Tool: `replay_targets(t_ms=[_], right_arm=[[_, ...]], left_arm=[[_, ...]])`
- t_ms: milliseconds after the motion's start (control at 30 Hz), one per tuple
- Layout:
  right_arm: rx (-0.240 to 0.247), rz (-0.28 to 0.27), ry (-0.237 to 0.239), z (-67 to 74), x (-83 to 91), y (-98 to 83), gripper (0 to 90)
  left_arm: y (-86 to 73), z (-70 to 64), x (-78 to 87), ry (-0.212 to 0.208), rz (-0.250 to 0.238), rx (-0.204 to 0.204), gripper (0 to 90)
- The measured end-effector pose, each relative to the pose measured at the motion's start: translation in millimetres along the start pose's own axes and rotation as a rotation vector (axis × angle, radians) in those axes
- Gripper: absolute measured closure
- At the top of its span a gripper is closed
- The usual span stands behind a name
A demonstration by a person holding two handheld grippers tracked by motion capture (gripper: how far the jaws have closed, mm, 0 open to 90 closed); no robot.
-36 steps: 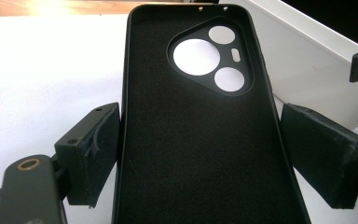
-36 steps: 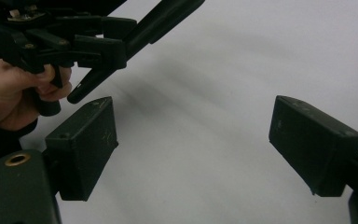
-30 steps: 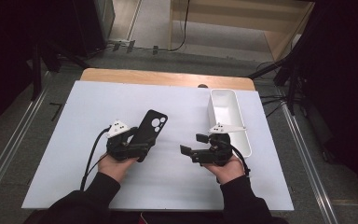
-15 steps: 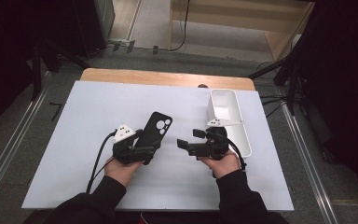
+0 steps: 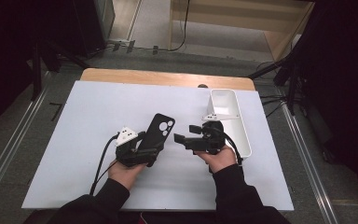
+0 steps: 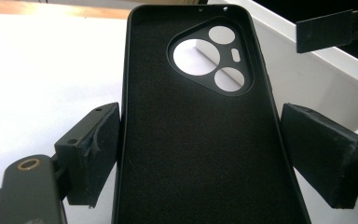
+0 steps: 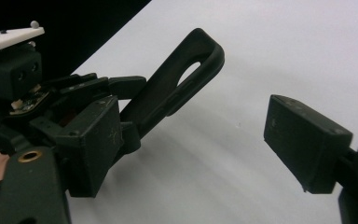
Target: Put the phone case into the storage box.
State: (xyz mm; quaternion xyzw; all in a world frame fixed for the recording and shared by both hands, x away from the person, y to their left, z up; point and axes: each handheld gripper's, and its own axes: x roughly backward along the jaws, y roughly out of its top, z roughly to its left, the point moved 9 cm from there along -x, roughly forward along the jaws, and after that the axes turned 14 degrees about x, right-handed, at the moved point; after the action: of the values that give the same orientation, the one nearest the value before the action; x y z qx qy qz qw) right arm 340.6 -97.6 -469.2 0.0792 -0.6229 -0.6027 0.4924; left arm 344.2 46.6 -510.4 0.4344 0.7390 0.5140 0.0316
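left gripper [image 5: 142, 148] clamps phone case [image 5: 159, 132]; right gripper [image 5: 182, 136] empty, jaws just been closing; approach the case's free edge squarely.

The phone case [image 5: 160, 132] is black and soft-looking, with a matte inner face turned up and a rounded three-cornered camera cut-out with several round holes near its far end. It is held by its near end above the white table, tilted so the camera end rises away from the person, as the right gripper view [image 7: 177, 79] shows. It sits near the table's middle.
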Motion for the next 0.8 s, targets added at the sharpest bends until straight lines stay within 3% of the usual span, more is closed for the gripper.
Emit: replay_targets(t_ms=[133,800], right_arm=[[-0.003,0.011,0.009,-0.8,-3.3,2.8,22.7],[-0.095,0.021,0.021,-9.4,-22.4,9.8,29.2]], left_arm=[[-0.2,-3.3,-0.4,-0.006,-0.011,-0.012,14.4],[-4.5,-9.0,-4.5,-0.031,-0.025,0.03,14.4]])
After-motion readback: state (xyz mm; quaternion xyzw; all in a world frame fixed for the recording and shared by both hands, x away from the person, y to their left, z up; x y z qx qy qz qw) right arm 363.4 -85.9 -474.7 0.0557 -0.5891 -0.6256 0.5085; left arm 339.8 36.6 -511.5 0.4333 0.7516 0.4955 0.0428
